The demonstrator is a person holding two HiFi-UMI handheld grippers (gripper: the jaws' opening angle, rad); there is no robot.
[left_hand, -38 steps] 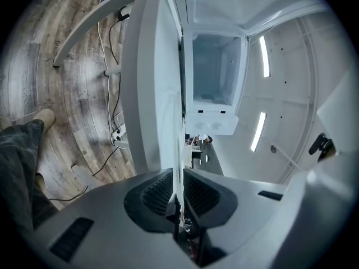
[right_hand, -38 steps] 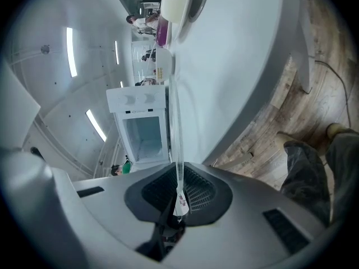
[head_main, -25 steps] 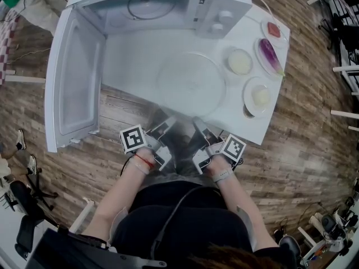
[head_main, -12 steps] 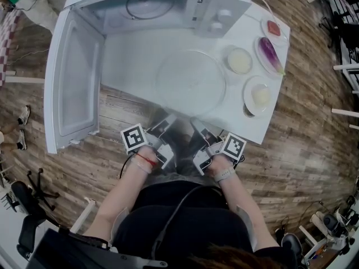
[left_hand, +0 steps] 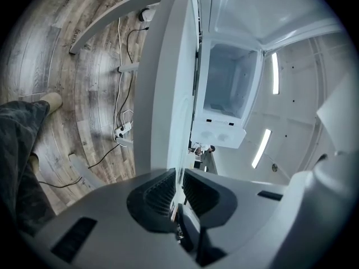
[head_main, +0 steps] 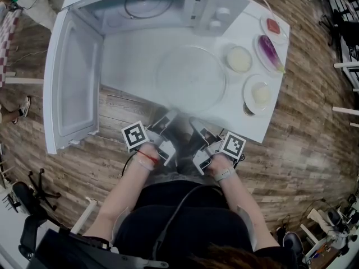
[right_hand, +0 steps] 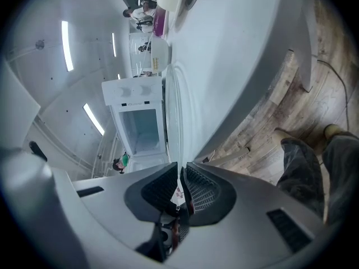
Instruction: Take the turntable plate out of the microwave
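Clear glass turntable plate [head_main: 190, 78] lies flat on white table [head_main: 132, 58], in front of microwave [head_main: 221, 4] w/ door open.

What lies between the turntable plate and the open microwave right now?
Nothing. The head view shows only bare white table between the turntable plate and the microwave. The small dishes sit off to the plate's right.

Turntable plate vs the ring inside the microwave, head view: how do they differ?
Place: the turntable plate lies out on the white table in front of the microwave; the ring sits on the cavity floor.
Look: the plate is a clear, full disc; the ring is a thin dark hoop, open in the middle.
Size: the plate looks wider than the ring.
Both are round and lie flat.
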